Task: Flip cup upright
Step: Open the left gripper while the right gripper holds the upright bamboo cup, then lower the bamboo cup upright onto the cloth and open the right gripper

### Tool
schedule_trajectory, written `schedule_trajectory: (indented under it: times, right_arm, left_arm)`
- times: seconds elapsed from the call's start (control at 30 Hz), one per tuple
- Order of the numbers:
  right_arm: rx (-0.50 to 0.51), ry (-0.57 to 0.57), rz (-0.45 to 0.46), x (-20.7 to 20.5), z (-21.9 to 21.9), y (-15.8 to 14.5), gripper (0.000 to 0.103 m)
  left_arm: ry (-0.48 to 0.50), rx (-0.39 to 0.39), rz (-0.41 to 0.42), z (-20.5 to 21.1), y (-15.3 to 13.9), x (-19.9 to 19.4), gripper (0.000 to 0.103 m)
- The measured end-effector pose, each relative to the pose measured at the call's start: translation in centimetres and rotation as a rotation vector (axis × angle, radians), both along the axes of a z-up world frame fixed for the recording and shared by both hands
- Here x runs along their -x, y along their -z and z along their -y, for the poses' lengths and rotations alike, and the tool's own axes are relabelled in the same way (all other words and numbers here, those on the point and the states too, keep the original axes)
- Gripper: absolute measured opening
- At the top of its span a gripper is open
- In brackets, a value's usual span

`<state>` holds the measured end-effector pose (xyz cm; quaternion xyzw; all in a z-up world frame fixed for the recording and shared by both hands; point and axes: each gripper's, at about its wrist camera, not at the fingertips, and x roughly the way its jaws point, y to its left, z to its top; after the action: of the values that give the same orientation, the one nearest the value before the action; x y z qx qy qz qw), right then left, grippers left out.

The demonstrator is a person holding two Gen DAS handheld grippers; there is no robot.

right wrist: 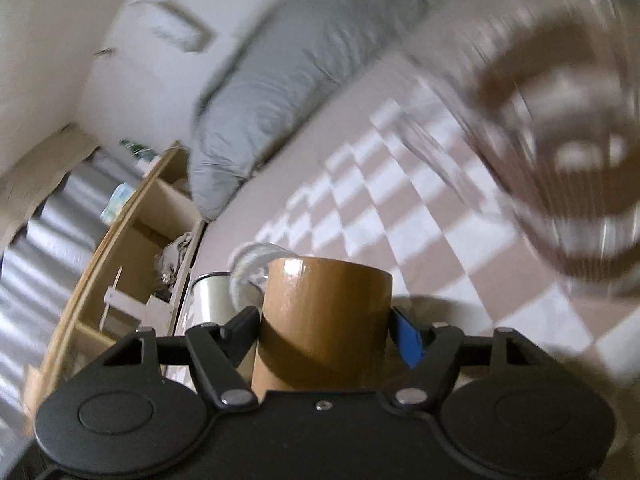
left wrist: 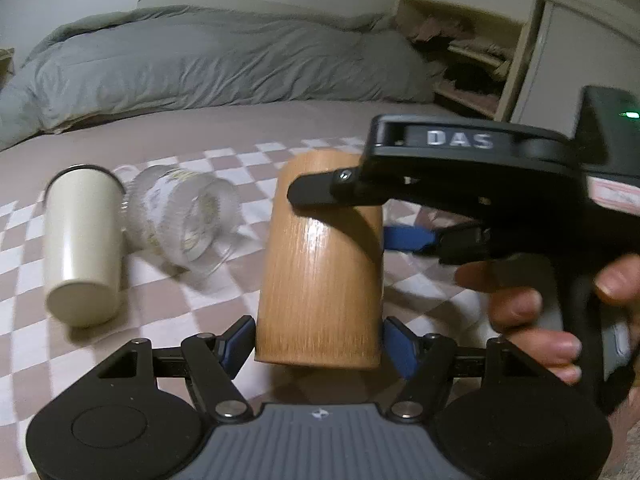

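Between both grippers, tan wood-grain cylindrical cup [left wrist: 320,264] lifted above checkered bedsheet [left wrist: 160,312]. Right gripper [right wrist: 326,330] pinches its body, probably to rotate it; left gripper [left wrist: 320,338] brackets the base, contact unclear.

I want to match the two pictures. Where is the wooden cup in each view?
Left wrist view: the wooden cup is in the lower middle, between both grippers' fingers.
Right wrist view: it is at bottom centre, between the fingers.
Shared landmark: the white tumbler, beside the cup.
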<state>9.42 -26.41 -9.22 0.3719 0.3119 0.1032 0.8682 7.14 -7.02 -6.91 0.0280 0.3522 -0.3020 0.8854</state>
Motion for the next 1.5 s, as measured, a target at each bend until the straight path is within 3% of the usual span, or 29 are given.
schedule_trajectory:
  times: [0.2, 0.37, 0.6, 0.83, 1.2, 1.3, 1.5]
  right_arm:
    - [0.255, -0.028, 0.198, 2.3, -1.0, -3.8, 0.071]
    - [0.414, -0.036, 0.288, 3.6, -0.8, -5.1, 0.071]
    - [0.519, -0.077, 0.341, 4.8, 0.2, -5.7, 0.072]
    - [0.632, -0.104, 0.334, 4.9, -1.0, -5.0, 0.072]
    - [0.623, -0.076, 0.329, 4.8, -1.1, -4.7, 0.073]
    - [0.578, -0.08, 0.322, 4.8, -0.7, -4.8, 0.082]
    - [0.528, -0.059, 0.343, 6.0, 0.5, -5.9, 0.087]
  left_arm:
    - [0.058, 0.047, 0.042, 1.9, 1.0, -0.2, 0.07]
    - [0.086, 0.069, 0.103, 3.6, 1.5, -0.4, 0.071]
    - [0.093, 0.005, 0.18, 5.2, 2.6, -0.9, 0.071]
    - [0.093, 0.001, 0.215, 6.3, 3.9, -1.5, 0.071]
    - [0.058, 0.014, 0.216, 6.4, 4.2, -0.9, 0.072]
    - [0.05, 0.023, 0.189, 6.2, 3.6, -0.6, 0.094]
    - [0.024, 0.015, 0.197, 5.2, 1.3, 1.3, 0.097]
